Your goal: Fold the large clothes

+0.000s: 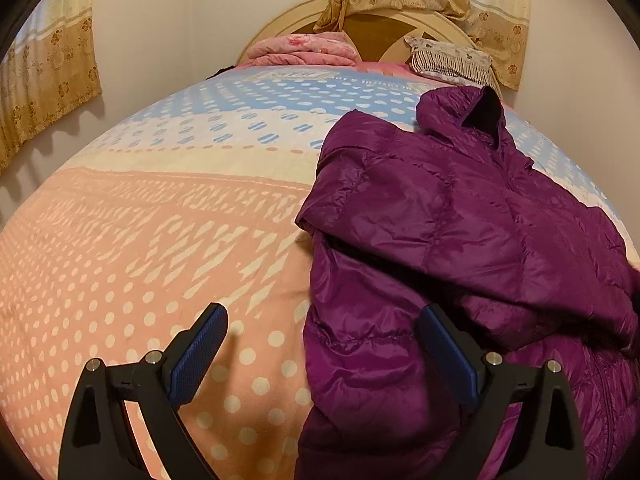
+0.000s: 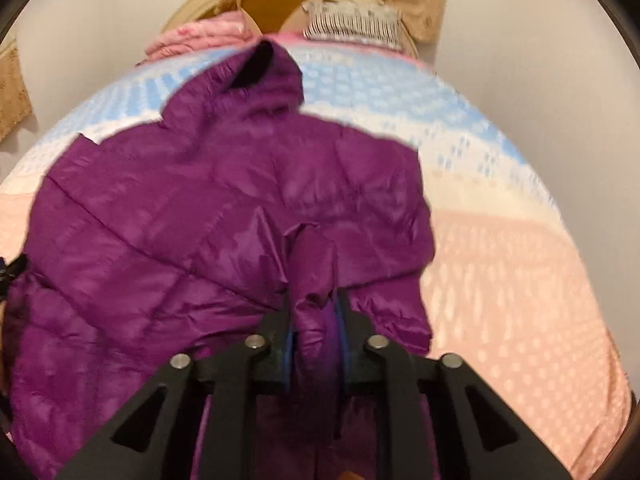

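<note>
The purple jacket [image 1: 460, 240] fills the right of the frame on the bed [image 1: 160, 220]. The left claw [image 1: 322, 320] gapes apart over its lower edge. The right claw [image 2: 316, 320] is clamped on a jacket fold at bottom centre.

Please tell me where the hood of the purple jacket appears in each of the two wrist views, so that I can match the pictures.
Left wrist view: the hood of the purple jacket is at upper right, just below the striped pillow.
Right wrist view: the hood is at upper centre, slightly left, with the striped pillow up and to its right.
Shared landmark: the striped pillow at the head of the bed.
</note>
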`<state>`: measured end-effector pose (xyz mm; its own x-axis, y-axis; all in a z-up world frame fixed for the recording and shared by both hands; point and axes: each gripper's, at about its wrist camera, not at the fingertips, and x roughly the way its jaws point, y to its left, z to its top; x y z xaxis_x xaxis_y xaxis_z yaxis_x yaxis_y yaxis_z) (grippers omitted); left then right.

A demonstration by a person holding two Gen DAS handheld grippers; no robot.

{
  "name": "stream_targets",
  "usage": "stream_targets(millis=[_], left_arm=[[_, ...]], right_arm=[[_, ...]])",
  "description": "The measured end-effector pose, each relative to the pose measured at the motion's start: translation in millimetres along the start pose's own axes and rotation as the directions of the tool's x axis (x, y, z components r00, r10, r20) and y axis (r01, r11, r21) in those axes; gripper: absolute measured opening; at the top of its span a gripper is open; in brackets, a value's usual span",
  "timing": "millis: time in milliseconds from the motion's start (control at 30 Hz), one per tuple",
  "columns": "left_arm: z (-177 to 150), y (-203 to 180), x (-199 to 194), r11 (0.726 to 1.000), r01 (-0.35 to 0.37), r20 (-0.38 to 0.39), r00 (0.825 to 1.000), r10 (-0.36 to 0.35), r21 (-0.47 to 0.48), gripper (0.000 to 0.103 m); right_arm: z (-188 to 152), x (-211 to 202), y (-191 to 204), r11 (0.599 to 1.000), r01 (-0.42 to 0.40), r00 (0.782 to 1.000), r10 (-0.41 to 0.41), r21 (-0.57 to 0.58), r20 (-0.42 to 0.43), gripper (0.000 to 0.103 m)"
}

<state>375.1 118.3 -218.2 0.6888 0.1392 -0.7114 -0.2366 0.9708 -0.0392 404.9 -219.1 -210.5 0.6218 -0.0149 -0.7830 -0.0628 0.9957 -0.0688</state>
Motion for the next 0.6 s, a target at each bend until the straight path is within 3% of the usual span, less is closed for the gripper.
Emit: stream_targets(millis=[133, 233, 300, 367, 433, 600], left_arm=[[20, 3, -22, 1.0, 0.009, 0.06, 0.998, -0.011, 0.021, 0.097], [45, 0, -32, 0.997, 0.071, 0.1, 0.992, -0.071, -0.001, 0.097], [60, -7, -27, 0.995, 0.096, 0.102, 0.99, -0.095, -0.003, 0.097], [73, -23, -11, 0.992, 0.123, 0.102, 0.987, -0.123, 0.009, 0.097], [77, -36, 13, 0.994, 0.106, 0.072, 0.992, -0.107, 0.018, 0.097], [69, -56, 62, 0.997, 0.056, -0.018, 0.998, -0.055, 0.054, 0.097]], right_arm=[[4, -22, -17, 0.997, 0.006, 0.999, -0.009, 0.074, 0.04, 0.055], [15, -47, -18, 0.995, 0.005, 0.994, -0.016, 0.099, 0.104, 0.055], [24, -54, -6, 0.995, -0.058, 0.99, 0.046, 0.086, 0.131, 0.055], [29, -45, 15, 0.989, -0.14, 0.986, 0.134, 0.049, 0.103, 0.055], [29, -26, 30, 0.975, -0.217, 0.974, 0.214, 0.036, 0.068, 0.053], [23, 18, 33, 0.987, -0.159, 0.987, 0.159, 0.033, 0.011, 0.053]])
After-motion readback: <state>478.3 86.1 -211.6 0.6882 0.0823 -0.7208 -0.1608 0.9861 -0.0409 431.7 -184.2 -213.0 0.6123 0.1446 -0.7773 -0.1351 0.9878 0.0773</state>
